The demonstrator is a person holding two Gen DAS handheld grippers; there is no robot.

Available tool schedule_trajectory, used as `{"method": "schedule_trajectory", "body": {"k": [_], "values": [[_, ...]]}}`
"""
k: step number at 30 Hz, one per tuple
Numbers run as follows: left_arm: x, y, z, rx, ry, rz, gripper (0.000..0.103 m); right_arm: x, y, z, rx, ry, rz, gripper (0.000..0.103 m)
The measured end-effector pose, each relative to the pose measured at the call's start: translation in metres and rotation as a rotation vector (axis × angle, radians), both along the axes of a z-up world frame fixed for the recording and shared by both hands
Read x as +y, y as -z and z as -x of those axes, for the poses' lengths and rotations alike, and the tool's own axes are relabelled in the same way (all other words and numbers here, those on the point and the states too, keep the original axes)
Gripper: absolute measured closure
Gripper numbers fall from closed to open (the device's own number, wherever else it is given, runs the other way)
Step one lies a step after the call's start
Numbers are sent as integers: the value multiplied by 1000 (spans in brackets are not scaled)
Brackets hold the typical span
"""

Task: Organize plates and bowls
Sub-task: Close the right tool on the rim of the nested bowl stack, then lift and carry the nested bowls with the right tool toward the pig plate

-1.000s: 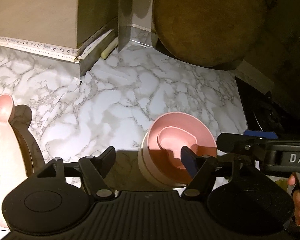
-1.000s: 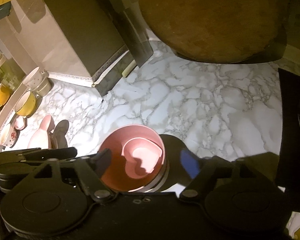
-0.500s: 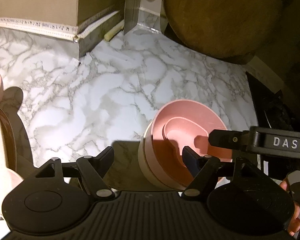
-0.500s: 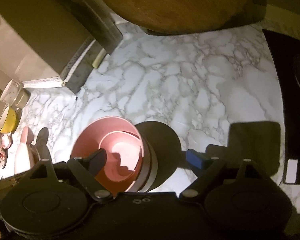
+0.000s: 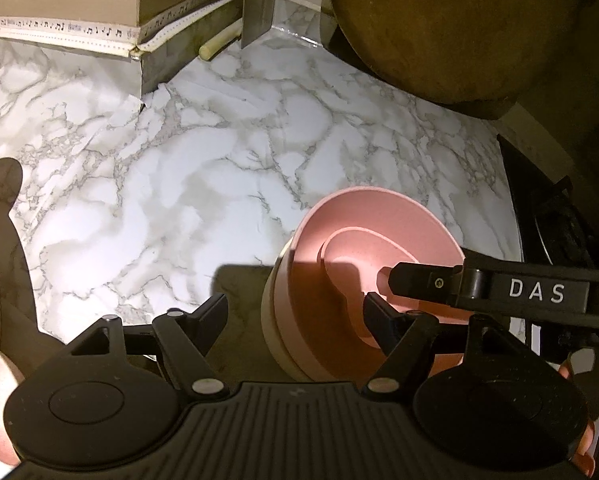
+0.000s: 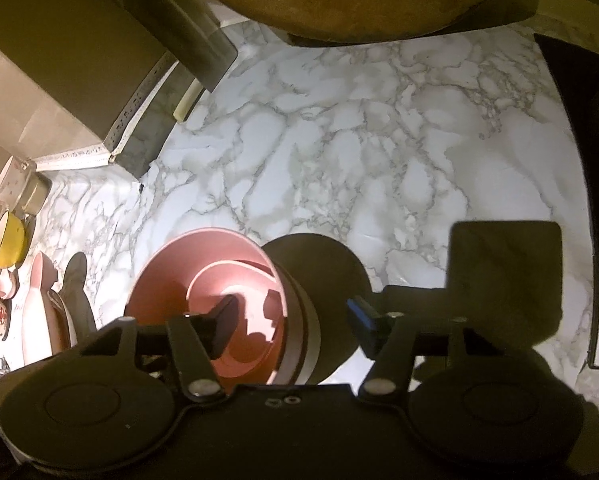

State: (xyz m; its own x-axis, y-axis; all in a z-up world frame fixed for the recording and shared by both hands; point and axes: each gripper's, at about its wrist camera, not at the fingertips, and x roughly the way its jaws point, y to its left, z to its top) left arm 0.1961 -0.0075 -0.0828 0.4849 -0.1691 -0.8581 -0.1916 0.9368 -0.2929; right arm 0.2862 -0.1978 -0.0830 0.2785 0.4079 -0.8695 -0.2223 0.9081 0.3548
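two grippers at a stack of pink bowls on the marble counter

only the right wrist view shows the yellow mug point(image 6: 7, 240) and crockery at the left edge. left gripper point(image 5: 295, 316) is apart, one finger inside the pink bowl stack point(image 5: 331, 280), holding nothing. right gripper point(image 6: 291, 320) has just been closing, straddling the stack's right wall; contact is unclear. two nested pink bowls sit in a cream one.

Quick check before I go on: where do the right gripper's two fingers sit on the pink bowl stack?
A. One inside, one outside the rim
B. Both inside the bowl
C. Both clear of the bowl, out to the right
A: in the right wrist view the right gripper has one finger over the inside of the pink bowl stack and the blue-tipped one outside the wall.
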Motion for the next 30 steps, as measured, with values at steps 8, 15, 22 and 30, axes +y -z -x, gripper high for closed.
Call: {"method": "schedule_trajectory", "body": {"k": [8,15,22,30], "values": [[-4,4,-5,6,24,30,39,6,4,0,16,-17,5,61],[-3,4,-4,10,16,30,50,6,3,0,17,-17,0,70],[0,4,-2,23,-6,32,56,6,1,3,3,-10,9,77],[5,-7,5,-1,-32,14,59,10,-5,9,-22,-28,23,82]]}}
